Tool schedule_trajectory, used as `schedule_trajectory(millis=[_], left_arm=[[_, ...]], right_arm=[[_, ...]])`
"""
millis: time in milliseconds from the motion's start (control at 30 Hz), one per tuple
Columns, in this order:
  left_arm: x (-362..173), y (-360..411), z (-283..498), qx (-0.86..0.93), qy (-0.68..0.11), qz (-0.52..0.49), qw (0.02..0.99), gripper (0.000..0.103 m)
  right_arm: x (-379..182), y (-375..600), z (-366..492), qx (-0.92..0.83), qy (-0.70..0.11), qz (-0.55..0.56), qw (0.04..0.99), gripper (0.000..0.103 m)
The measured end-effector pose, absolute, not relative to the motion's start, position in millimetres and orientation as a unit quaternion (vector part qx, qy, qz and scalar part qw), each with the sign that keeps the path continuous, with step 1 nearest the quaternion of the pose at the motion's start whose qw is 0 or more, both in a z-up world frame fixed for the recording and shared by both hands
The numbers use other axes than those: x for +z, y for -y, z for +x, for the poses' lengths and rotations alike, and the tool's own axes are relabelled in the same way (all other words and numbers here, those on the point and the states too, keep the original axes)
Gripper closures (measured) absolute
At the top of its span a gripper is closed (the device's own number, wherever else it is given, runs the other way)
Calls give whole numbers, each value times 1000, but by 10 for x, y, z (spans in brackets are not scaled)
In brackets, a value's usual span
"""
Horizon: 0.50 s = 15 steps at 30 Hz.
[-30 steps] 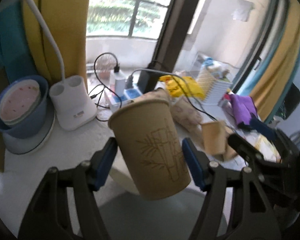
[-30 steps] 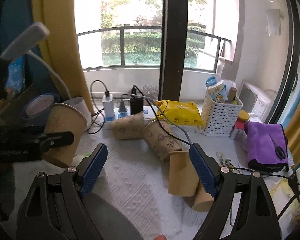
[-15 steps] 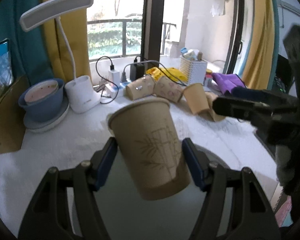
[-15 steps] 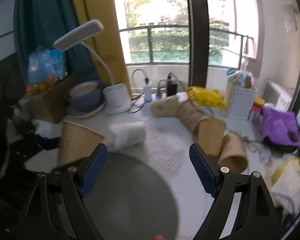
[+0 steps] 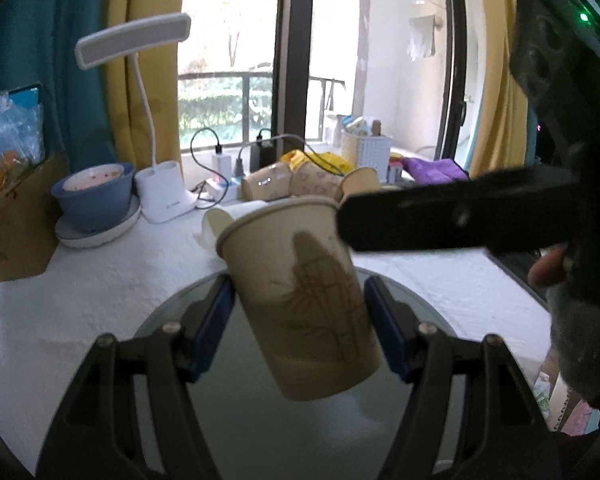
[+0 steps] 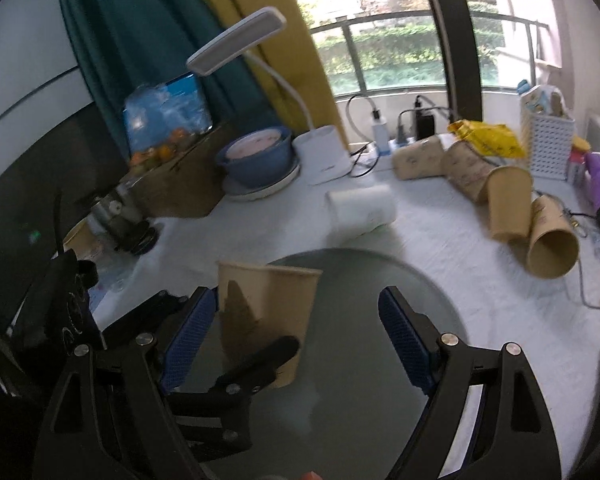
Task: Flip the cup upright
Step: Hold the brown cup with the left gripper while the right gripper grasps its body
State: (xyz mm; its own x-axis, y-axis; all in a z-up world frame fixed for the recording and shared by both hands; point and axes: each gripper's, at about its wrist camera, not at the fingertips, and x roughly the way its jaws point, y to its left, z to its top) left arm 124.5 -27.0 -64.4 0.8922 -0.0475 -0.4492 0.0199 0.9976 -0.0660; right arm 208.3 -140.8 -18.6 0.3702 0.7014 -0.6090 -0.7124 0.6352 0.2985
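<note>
My left gripper (image 5: 298, 320) is shut on a tan paper cup (image 5: 300, 296) with a bamboo print, mouth up and tilted, held over a round grey glass disc (image 5: 240, 420). The cup also shows in the right wrist view (image 6: 266, 312), standing nearly upright over the disc (image 6: 360, 320) with the left gripper's fingers (image 6: 256, 364) around it. My right gripper (image 6: 296, 340) is open and empty, just right of the cup. Its black body (image 5: 460, 208) crosses the left wrist view at the right.
Several paper cups (image 6: 504, 204) lie on their sides at the back right of the white tabletop (image 6: 440, 236). A white cup (image 6: 360, 208) lies behind the disc. A blue bowl (image 6: 260, 156), white desk lamp (image 6: 324, 152), cables and white basket (image 6: 548, 140) line the back.
The left gripper brought the cup lower and nearer over the grey disc. The right gripper swung left and down, close beside the cup.
</note>
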Motion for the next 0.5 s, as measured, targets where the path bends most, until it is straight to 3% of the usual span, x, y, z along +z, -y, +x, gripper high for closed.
schedule_trajectory(millis=[500], left_arm=[[-610,494,872,-58,-159,20,985,35]], right_arm=[[-284,1360,2009,457,-406,17,791,17]])
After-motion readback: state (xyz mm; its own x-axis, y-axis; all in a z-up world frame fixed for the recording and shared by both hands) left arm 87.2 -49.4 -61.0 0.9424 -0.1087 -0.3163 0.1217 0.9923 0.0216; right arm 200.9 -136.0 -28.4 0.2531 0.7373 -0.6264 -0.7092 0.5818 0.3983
